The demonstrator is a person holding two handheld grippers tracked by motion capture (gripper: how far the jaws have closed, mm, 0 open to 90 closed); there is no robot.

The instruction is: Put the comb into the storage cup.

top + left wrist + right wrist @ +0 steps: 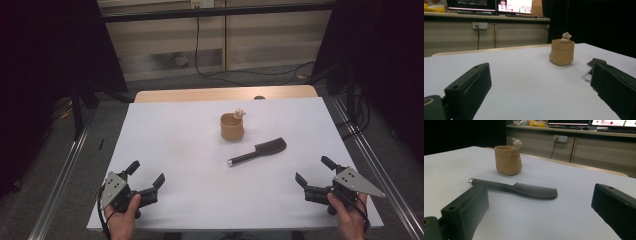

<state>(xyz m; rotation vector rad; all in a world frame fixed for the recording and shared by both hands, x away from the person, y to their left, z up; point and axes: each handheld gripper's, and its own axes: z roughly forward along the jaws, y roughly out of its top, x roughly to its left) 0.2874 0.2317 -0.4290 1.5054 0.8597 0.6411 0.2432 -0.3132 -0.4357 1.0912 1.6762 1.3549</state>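
A small tan cup [232, 127] with a little figure on its rim stands upright near the middle of the white table [180, 145]. A black comb [258, 151] with a silver-tipped handle lies just right of and in front of it. My left gripper [146, 176] rests low at the front left, open, nothing between its jaws. At the front right, my right gripper [312, 172] is open and empty too. In the left gripper view the cup [562, 52] is ahead to the right. The right gripper view looks at the comb [519, 189] and the cup [508, 160] behind it.
A wooden strip [225, 93] runs along the table's far edge. Metal rails [65, 170] flank the table on both sides. Cables [240, 72] lie on the floor beyond, and dark screens stand left and right.
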